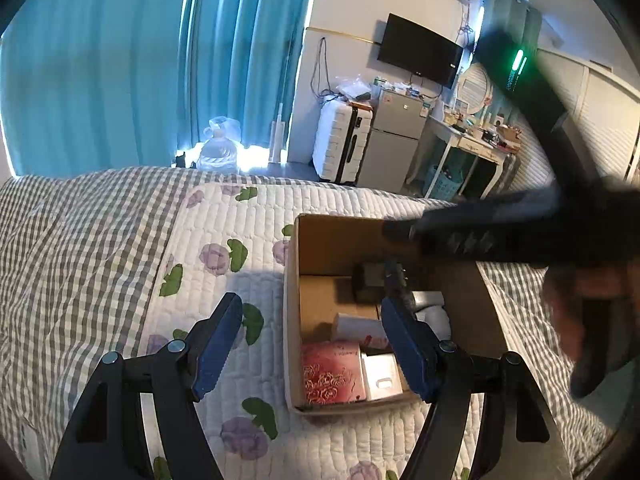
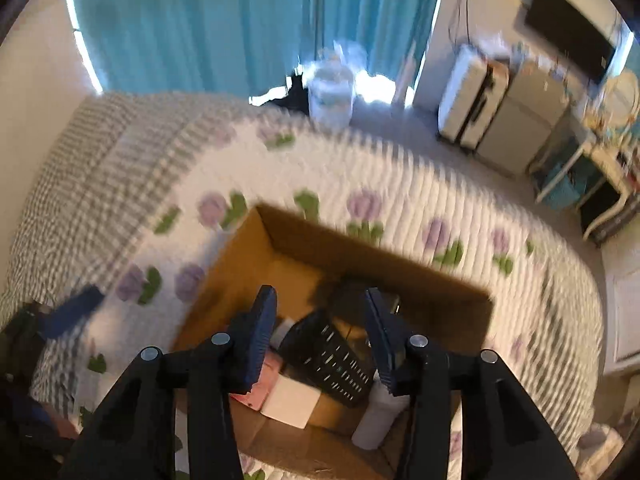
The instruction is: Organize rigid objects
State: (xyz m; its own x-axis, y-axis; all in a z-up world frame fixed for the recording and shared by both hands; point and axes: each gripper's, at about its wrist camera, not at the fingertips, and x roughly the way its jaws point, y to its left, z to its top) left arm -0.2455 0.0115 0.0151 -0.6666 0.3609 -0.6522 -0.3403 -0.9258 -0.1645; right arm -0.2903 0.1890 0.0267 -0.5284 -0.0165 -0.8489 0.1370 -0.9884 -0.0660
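Observation:
An open cardboard box [image 1: 312, 240] sits on the bed. It holds a red floral box [image 1: 332, 372], a white box [image 1: 382, 376], a white cylinder [image 1: 356, 326] and dark items. My left gripper [image 1: 312, 348] is open and empty over the box's left wall. My right gripper [image 2: 320, 340] is open above the box [image 2: 248, 264], over a black remote control [image 2: 332, 360] lying inside beside a white box [image 2: 292, 400] and a white bottle [image 2: 380, 412]. The right gripper also shows blurred in the left wrist view [image 1: 500, 232].
The bed has a white floral quilt [image 1: 224, 240] and grey checked sheet [image 1: 80, 240]. Beyond the bed are teal curtains [image 1: 120, 60], a white suitcase [image 1: 340, 140], a small fridge [image 1: 392, 140], a wall TV [image 1: 420, 50] and a cluttered desk [image 1: 472, 140].

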